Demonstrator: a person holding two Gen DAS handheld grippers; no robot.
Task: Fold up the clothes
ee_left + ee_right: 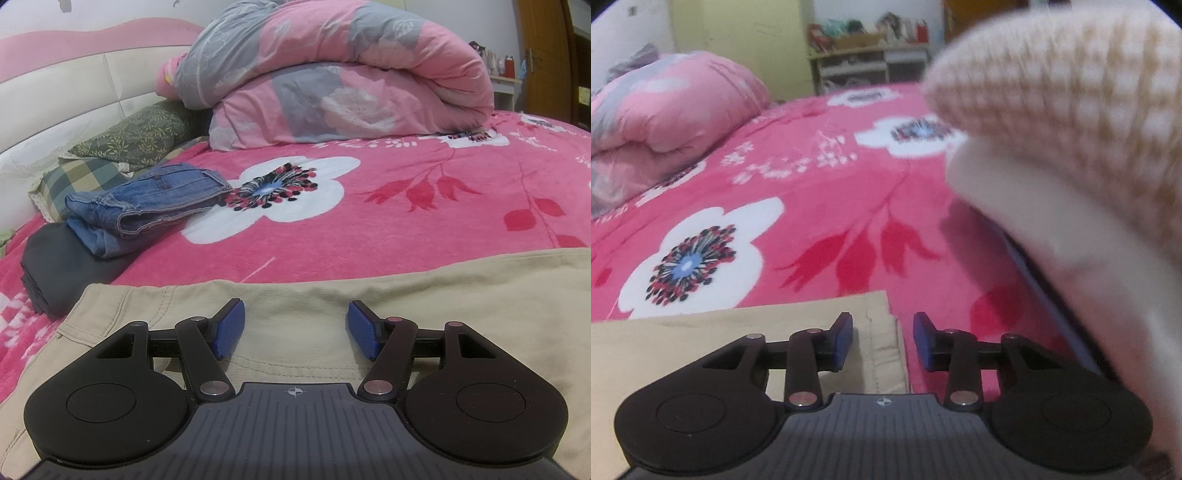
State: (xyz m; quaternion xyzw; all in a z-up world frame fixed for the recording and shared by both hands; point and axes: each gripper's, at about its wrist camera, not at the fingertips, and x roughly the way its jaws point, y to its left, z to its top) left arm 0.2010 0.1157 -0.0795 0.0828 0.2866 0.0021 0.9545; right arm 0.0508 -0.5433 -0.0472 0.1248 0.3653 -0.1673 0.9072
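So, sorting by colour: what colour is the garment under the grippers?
Beige, the trousers; clearest in the left wrist view.

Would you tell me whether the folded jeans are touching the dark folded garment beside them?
Touching: the left wrist view shows the folded jeans lying partly on the dark folded garment.

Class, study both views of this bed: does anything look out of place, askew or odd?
One oddity: in the right wrist view a blurred cream knitted fabric looms close to the camera, hiding part of the scene. Otherwise the folded jeans and beige trousers lie tidily on the pink blanket.
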